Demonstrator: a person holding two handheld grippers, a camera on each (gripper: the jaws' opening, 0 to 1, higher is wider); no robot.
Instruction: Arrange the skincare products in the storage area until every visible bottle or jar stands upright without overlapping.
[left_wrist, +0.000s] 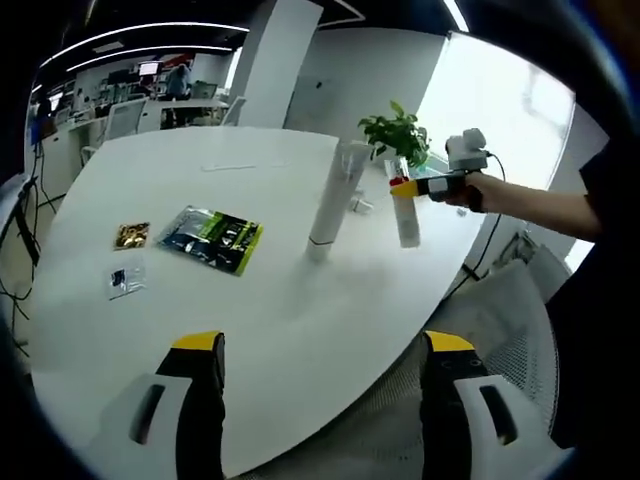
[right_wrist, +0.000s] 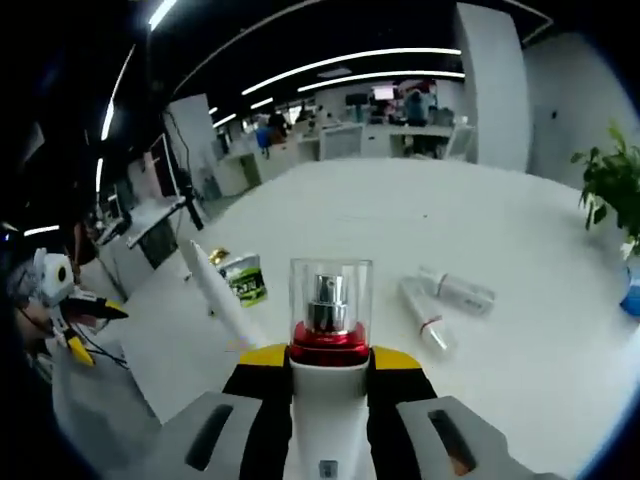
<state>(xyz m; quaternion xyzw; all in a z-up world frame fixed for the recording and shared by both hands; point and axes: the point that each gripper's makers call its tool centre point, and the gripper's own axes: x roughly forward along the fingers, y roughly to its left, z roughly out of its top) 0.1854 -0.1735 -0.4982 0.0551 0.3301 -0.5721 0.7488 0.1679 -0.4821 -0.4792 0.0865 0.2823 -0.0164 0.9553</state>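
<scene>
Clamping: right gripper (right_wrist: 330, 365) fingers closed on spray bottle (right_wrist: 329, 300), held upright above counter (right_wrist: 520, 230) | left gripper (left_wrist: 320, 350) fingers wide apart, holding nothing | white tube (left_wrist: 335, 200) standing on counter.

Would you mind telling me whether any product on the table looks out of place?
Yes: two small tubes lie flat on the white table rather than upright. The right gripper holds a spray bottle off the table.
</scene>
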